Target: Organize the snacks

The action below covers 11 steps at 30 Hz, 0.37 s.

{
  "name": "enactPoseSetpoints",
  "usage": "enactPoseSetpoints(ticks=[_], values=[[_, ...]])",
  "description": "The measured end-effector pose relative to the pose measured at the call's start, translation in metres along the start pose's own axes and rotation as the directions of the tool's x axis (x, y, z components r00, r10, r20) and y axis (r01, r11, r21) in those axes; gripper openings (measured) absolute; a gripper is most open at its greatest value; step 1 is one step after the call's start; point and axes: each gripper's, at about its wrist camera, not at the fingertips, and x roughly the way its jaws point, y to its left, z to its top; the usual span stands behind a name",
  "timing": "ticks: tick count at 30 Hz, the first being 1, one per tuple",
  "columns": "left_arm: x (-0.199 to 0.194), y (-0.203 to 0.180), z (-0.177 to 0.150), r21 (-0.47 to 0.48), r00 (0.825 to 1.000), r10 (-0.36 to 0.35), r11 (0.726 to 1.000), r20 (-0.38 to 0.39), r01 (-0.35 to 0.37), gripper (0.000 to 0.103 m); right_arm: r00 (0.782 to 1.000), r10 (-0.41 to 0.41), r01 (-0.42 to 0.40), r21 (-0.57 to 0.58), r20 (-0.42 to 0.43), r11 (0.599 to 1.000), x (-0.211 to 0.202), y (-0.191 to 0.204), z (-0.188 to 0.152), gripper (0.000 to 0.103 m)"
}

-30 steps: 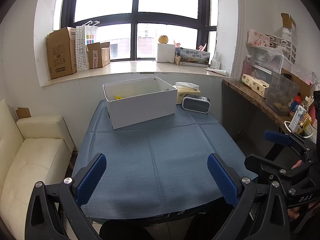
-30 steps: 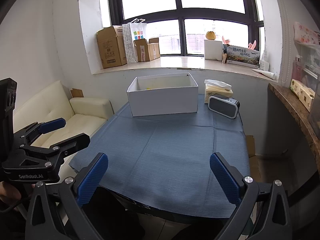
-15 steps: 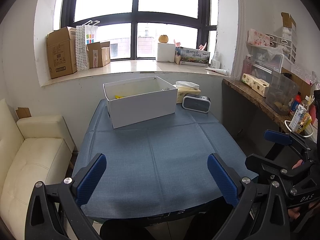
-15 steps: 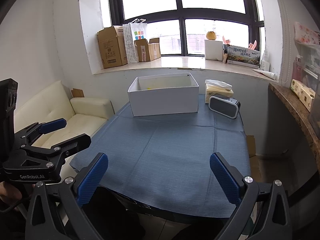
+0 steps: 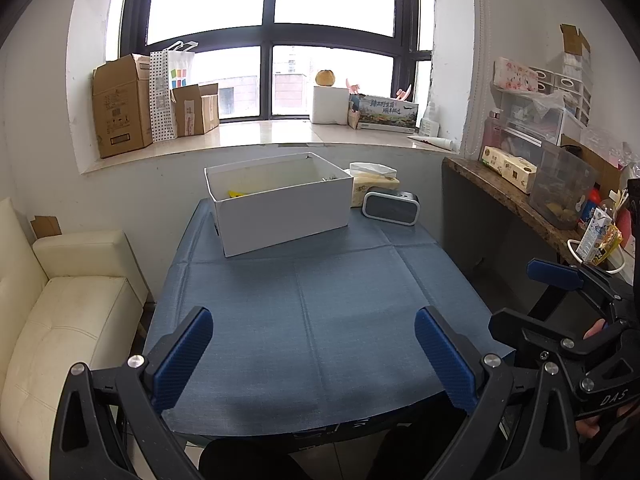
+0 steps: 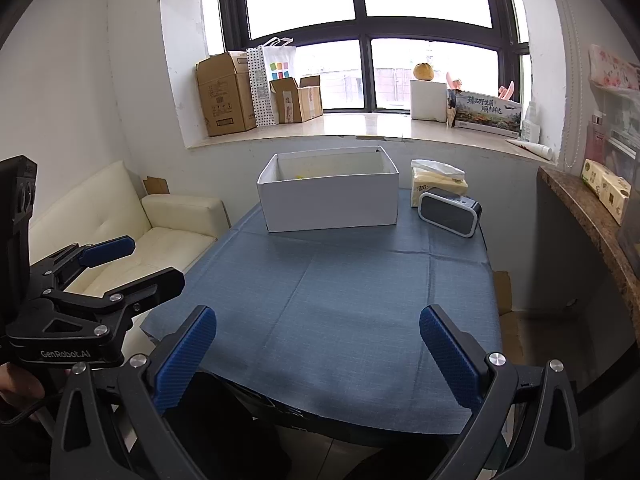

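A white open box [image 5: 280,208] stands at the far end of the blue-clothed table [image 5: 320,304]; it also shows in the right wrist view [image 6: 330,196]. Something yellow [image 5: 237,193] lies inside it, mostly hidden by the wall. My left gripper [image 5: 316,356] is open and empty above the table's near edge. My right gripper [image 6: 320,354] is open and empty, also at the near edge. Each gripper shows in the other's view: the right gripper [image 5: 552,300] at the right, the left gripper [image 6: 120,264] at the left.
A tissue pack [image 5: 372,184] and a grey speaker [image 5: 390,208] stand right of the box. A cream sofa [image 5: 64,312] is left of the table. A wooden shelf [image 5: 520,204] with containers runs along the right wall. Cardboard boxes [image 5: 120,104] sit on the windowsill.
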Motion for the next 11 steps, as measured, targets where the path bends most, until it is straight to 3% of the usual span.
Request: enactPoseSetpoints(ticks=[11], values=[[-0.0023,0.0033,-0.0002,-0.015,1.000,-0.003,1.000,0.012,0.003,0.103,1.000,-0.001,0.001,-0.001,0.002,1.000,-0.0015,0.0007,-0.0013,0.103]])
